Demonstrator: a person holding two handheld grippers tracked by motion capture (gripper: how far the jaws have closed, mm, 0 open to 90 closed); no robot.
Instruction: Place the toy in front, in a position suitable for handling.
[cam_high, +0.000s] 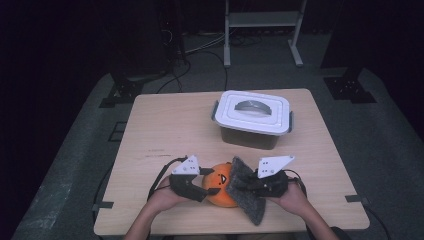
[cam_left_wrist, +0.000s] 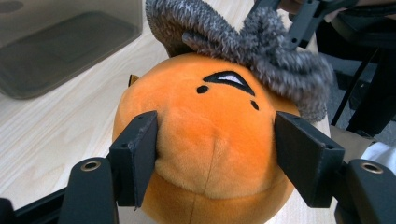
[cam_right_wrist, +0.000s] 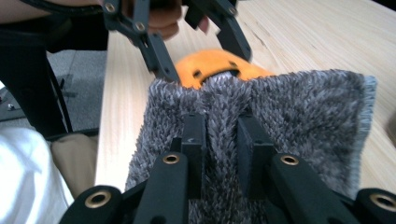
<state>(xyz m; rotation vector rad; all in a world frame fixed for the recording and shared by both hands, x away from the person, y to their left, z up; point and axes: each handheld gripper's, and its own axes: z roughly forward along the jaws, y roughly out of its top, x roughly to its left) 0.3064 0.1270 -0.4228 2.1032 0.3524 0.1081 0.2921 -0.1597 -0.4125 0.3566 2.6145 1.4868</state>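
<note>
Two grippers are met over an orange plush ball (cam_high: 220, 186) near the front edge of the counter (cam_high: 165, 135). The left gripper (cam_left_wrist: 215, 149) is closed around the ball: in the left gripper view its black pads (cam_left_wrist: 140, 149) are pressed into the plush on either side, below the ball's stitched face. The right gripper (cam_right_wrist: 222, 140) is pinched on a grey shaggy cloth (cam_right_wrist: 289, 112), a ridge of pile being squeezed between its two jaws. Just beyond those jaws the cloth is draped against the ball, and the orange top is seen past its far edge, with the left gripper's arms reaching down to it from above. In the high view the cloth (cam_high: 245, 190) is held upright between the ball and the right gripper (cam_high: 235, 186), touching the ball's side. Well beyond both grippers, a lidded plastic box (cam_high: 252, 117) with a white lid is set on the counter, apart from everything else.
</note>
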